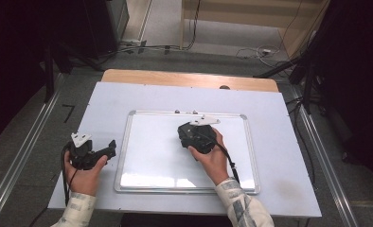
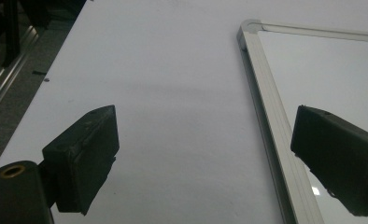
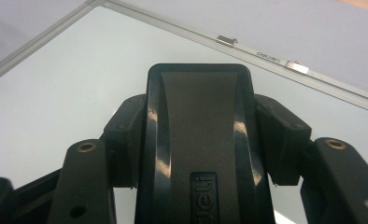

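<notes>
Right claw [image 3: 198,135] is clamped on a black eraser [image 3: 198,154] above the whiteboard [image 1: 151,156]; light, rigid, smooth plastic is judged, best pinched across its sides. Left claw [image 2: 210,158] is held spread over the worktop [image 2: 173,93].

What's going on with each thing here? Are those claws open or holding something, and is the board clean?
Left claw: open, empty, over the table beside the whiteboard's left edge.
Right claw: shut on a black eraser, over the whiteboard.
Eraser: gripped on both sides, its top facing the camera.
Whiteboard: lying flat on the table, no marks visible.
Table: covered with a white sheet.
</notes>
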Action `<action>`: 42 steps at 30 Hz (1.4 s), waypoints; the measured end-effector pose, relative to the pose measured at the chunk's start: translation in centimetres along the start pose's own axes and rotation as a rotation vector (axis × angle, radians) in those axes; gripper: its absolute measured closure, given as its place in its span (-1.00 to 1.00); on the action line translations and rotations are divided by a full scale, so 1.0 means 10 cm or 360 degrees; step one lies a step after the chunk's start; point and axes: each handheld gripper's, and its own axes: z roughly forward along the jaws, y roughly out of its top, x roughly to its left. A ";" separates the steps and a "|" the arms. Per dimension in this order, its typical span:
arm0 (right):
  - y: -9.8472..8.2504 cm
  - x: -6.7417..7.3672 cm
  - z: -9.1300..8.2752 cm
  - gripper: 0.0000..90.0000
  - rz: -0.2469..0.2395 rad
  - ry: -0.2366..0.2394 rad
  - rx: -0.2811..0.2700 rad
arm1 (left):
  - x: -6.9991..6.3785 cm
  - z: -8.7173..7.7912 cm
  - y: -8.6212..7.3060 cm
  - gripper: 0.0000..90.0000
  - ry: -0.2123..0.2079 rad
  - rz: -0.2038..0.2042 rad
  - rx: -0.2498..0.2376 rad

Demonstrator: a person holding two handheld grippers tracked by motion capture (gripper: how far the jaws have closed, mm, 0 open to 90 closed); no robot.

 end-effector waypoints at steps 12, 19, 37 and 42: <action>-0.06 -0.23 -0.05 -0.14 0.0040 -0.0098 0.0007 | 0.00 0.00 0.00 -0.81 0.0003 0.0004 0.0003; -0.09 -0.37 -0.05 -0.14 0.0063 -0.0165 0.0024 | 0.00 0.00 0.00 -0.81 0.0003 0.0004 0.0004; -0.12 -0.80 -0.05 -0.14 0.0201 -0.0364 0.0041 | 0.00 0.00 0.00 -0.81 0.0002 0.0005 0.0003; -0.14 -0.92 -0.05 -0.14 0.0243 -0.0422 0.0050 | 0.00 0.00 0.00 -0.81 0.0000 0.0005 0.0002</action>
